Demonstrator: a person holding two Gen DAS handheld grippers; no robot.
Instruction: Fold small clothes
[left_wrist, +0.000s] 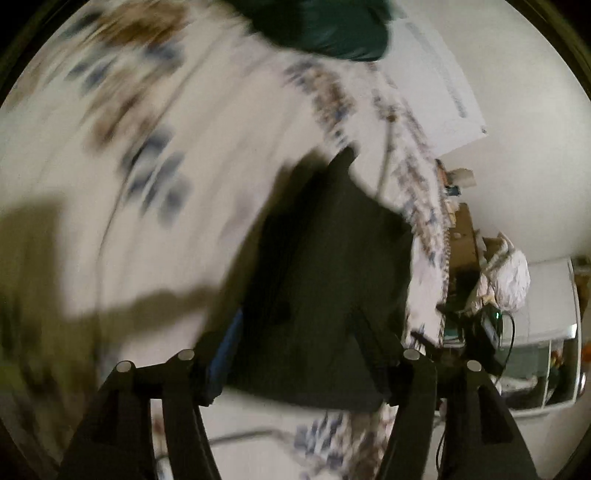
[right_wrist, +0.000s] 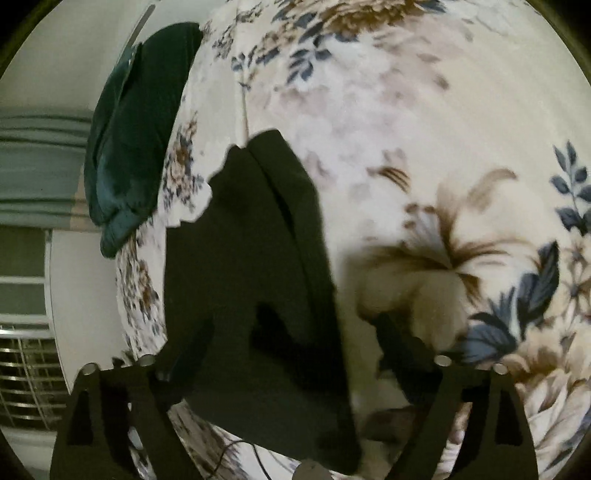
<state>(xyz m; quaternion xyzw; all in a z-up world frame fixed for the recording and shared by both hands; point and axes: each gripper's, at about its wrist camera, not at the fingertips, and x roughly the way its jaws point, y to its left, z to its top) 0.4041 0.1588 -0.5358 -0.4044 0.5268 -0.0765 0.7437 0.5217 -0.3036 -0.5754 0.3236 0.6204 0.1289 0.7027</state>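
Left wrist view is showing, from left to right, a blurred floral bedspread (left_wrist: 110, 184), one black garment (left_wrist: 325, 280) lying flat on it, and one dark green garment (left_wrist: 325, 29) sitting at the top edge, with a cluttered room corner at the far right. The left tool (left_wrist: 295, 354) is hanging over the black garment with its two fingers standing apart, and nothing is sitting clamped between them; the cloth is lying under the gap, and blur is hiding whether the tips are touching it. Right wrist view is showing the one dark green garment (right_wrist: 133, 136) lying at the left edge of the bedspread (right_wrist: 424, 155), then the one black garment (right_wrist: 258, 288) stretching down the middle, folded with a seam line running along it. The right tool (right_wrist: 295, 354) is hovering with its two fingers spread wide, one on either side of the black garment's lower end, gripping nothing.
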